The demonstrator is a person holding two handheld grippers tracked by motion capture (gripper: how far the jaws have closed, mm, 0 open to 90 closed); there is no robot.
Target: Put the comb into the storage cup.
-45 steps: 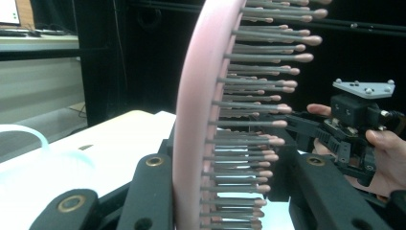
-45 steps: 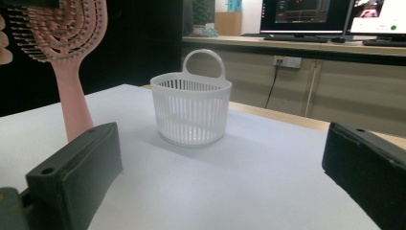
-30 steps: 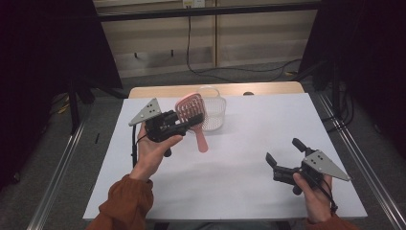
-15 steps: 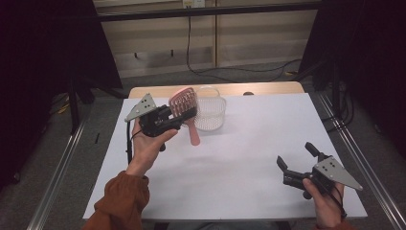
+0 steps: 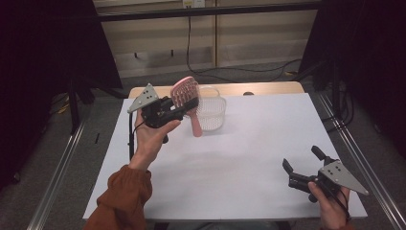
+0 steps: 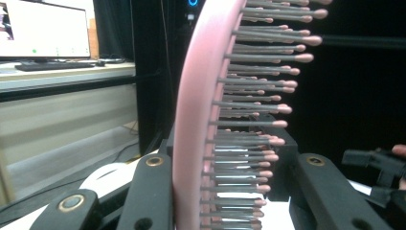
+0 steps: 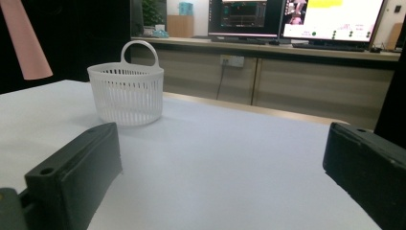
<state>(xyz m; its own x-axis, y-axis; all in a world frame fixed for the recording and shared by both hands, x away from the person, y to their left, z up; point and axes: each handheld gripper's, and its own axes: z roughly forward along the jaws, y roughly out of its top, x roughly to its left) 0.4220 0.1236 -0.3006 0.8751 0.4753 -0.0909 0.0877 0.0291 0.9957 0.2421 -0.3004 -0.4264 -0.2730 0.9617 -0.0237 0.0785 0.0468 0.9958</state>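
While the left tool (image 5: 184, 106) has its jaws closed on the head of the pink paddle hairbrush (image 5: 187, 98), lifted clear of the tabletop (image 5: 249, 143) with the handle hanging down just in front of the white slotted basket (image 5: 210, 112), the step in hand looks like dropping the brush into that basket. To do it well, I would carry the brush directly above the basket's open mouth, keep the handle pointing down so that it enters first, steer clear of the basket's looped handle (image 7: 140, 51), and lower it inside before letting the jaws part, since so light a basket could tip if nudged at its rim. The right tool (image 5: 306, 168) stands wide and empty, low over the tabletop, well apart from the basket on its near right. No brand or readable writing shows on the hairbrush or basket; the text on the monitors (image 7: 297, 19) beyond the basket is too small to read.
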